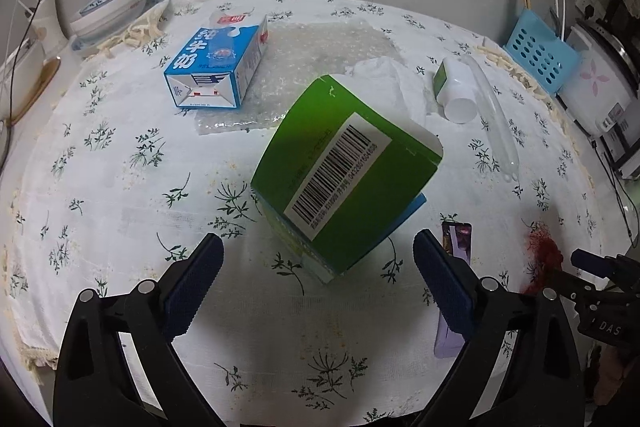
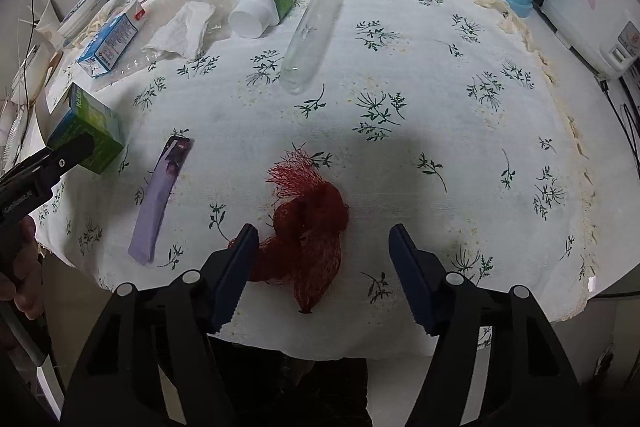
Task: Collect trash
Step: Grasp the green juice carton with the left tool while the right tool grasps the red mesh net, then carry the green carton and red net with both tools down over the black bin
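Red plastic mesh netting (image 2: pixel 310 235), bunched into a loose wad, lies on the white floral tablecloth (image 2: pixel 420 75) near the table's front edge. It sits directly ahead of the right gripper (image 2: pixel 322 267), whose blue-padded fingers (image 2: pixel 408 267) stand wide apart. The wad lies between the two fingertips, offset toward the left one and touching or nearly touching it. Its long axis runs roughly along the gripper's line of approach, frayed end away, knotted tail toward the camera. The right gripper is the nearer tool for this item.

The green cardboard carton with a barcode label (image 1: pixel 344 179) rests on the cloth in front of the left gripper (image 1: pixel 318 267), whose jaws are likewise spread with nothing held. The carton's near corner falls between the fingertips; its long axis is skewed diagonally to the jaw line. In the right wrist view this gripper is seen just beside the carton, though contact cannot be confirmed.

Both grippers are pitched downward toward the table surface. Judgement: a slight advance, then closing, should secure each item.
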Available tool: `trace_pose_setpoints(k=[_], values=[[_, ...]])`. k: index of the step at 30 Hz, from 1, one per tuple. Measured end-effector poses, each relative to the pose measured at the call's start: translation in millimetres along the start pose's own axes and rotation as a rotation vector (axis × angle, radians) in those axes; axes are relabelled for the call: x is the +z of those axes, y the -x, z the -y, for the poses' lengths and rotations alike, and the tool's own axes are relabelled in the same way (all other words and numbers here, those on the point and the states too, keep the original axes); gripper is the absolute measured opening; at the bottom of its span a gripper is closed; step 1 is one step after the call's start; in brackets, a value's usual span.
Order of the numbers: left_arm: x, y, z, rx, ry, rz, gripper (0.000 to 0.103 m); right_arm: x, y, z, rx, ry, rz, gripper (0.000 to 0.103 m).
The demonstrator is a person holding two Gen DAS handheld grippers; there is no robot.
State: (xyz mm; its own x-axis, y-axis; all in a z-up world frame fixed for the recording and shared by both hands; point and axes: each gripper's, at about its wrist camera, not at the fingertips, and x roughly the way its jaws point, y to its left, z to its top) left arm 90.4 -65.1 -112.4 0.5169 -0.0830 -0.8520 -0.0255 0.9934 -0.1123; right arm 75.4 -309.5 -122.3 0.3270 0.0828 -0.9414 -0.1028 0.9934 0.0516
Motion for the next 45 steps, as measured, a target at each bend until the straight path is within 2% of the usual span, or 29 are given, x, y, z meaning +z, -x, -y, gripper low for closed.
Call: trace_pose_setpoints(k=[3,5,10,15,19,29,45], values=[[5.1,-3.2,0.4,-0.007,0.005,0.002,0.088,4.1,-6.0,-1.0,0.002,-0.004,-0.020,0.055],[8.2,-5.9,1.3,-0.003,-0.002,0.004,0.080,5.5,-9.1,-1.1,0.000,-0.007,-0.030,0.052],[11.8,-10.5,0.8,-0.005,-0.011,0.002,0.068,6.9,-15.2,-1.6,-0.007,-0.024,-0.049,0.040],[13.2,-8.2,-2.5,0.000,-0.007,0.012,0.064,9.0,-18.2,-4.3,-0.015,-0.034,-0.061,0.031],[12.8,-2.8,-4.4,0.003,-0.014,0.022,0.064,9.3,-19.4,-3.8,-0.013,-0.048,-0.063,0.027],[2.3,16.1,-6.7,0.007,-0.030,0.030,0.063,7.6,-13.5,-2.8,-0.002,-0.064,-0.045,0.025],[-23.6,59.1,-14.5,0.001,0.008,0.051,0.062,-1.6,19.7,-17.9,0.004,-0.024,0.036,0.025]])
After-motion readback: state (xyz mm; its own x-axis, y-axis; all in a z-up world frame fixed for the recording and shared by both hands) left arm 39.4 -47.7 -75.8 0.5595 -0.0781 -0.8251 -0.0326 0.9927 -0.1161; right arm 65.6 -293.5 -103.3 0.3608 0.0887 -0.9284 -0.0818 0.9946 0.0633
